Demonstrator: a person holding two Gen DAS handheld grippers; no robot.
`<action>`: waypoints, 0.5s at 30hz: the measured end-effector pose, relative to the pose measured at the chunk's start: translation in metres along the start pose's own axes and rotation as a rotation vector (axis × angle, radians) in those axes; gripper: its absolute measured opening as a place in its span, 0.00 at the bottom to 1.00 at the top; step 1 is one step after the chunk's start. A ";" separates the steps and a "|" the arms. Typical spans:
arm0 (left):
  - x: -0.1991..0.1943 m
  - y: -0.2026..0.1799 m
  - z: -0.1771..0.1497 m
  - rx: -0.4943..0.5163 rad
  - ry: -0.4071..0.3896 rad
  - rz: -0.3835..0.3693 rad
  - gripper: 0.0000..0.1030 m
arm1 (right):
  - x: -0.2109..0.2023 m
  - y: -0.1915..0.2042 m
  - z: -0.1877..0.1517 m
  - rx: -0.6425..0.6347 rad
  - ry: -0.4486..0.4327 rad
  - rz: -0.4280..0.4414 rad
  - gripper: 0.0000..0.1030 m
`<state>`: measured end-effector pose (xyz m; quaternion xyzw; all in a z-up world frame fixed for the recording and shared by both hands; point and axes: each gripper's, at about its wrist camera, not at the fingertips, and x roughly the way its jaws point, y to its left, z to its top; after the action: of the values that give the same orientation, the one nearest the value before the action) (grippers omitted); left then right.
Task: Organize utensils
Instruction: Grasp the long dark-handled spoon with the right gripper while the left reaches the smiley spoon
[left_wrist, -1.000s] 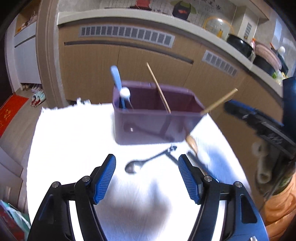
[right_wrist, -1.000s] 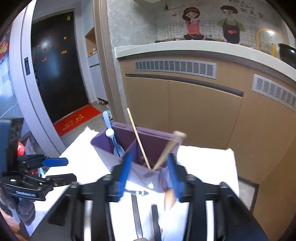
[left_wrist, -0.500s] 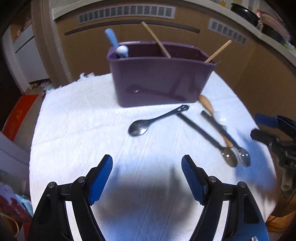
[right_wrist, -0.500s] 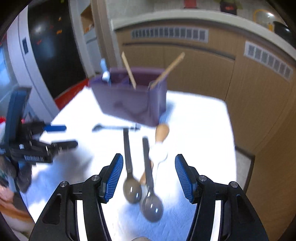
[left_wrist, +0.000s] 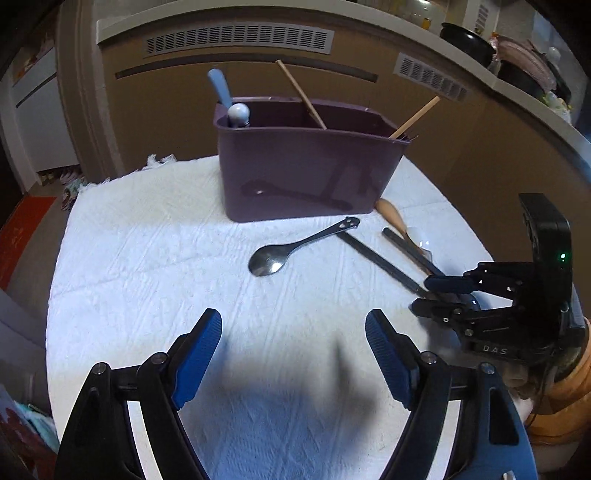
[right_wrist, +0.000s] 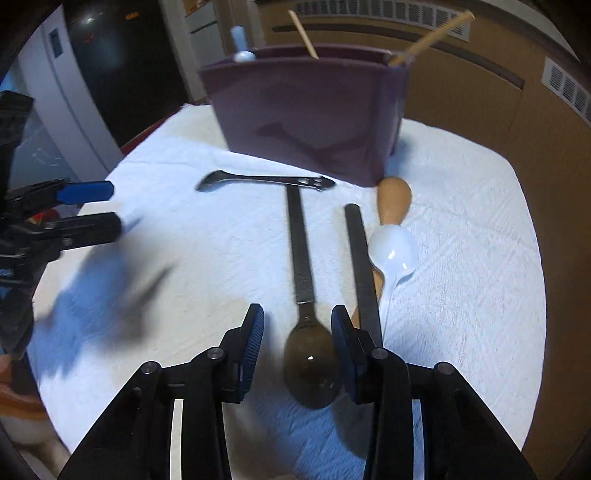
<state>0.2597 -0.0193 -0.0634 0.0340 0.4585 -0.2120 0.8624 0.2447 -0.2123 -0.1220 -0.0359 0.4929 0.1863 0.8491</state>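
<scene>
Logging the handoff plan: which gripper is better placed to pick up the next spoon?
Right. The right gripper is open with the dark spoon's bowl between its fingers; the left gripper hangs open over bare cloth.

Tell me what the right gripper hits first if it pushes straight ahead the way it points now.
The right gripper would likely meet the dark long-handled spoon first; its bowl lies between the open fingers, against the right one. Farther along stands the purple caddy. Height above the cloth is unclear.

Purple caddy (left_wrist: 306, 173), white cloth (left_wrist: 147, 258)
</scene>
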 end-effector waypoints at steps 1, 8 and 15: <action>0.004 0.000 0.006 0.010 -0.004 -0.005 0.75 | -0.001 -0.001 0.000 0.006 -0.013 -0.008 0.32; 0.050 0.008 0.039 0.042 0.042 0.017 0.68 | -0.023 0.002 -0.020 0.018 0.010 -0.022 0.10; 0.090 0.007 0.048 0.069 0.136 0.020 0.53 | -0.052 -0.005 -0.054 0.119 -0.001 0.036 0.10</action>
<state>0.3439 -0.0557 -0.1090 0.0826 0.5080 -0.2164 0.8296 0.1785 -0.2449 -0.1062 0.0234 0.5033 0.1719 0.8465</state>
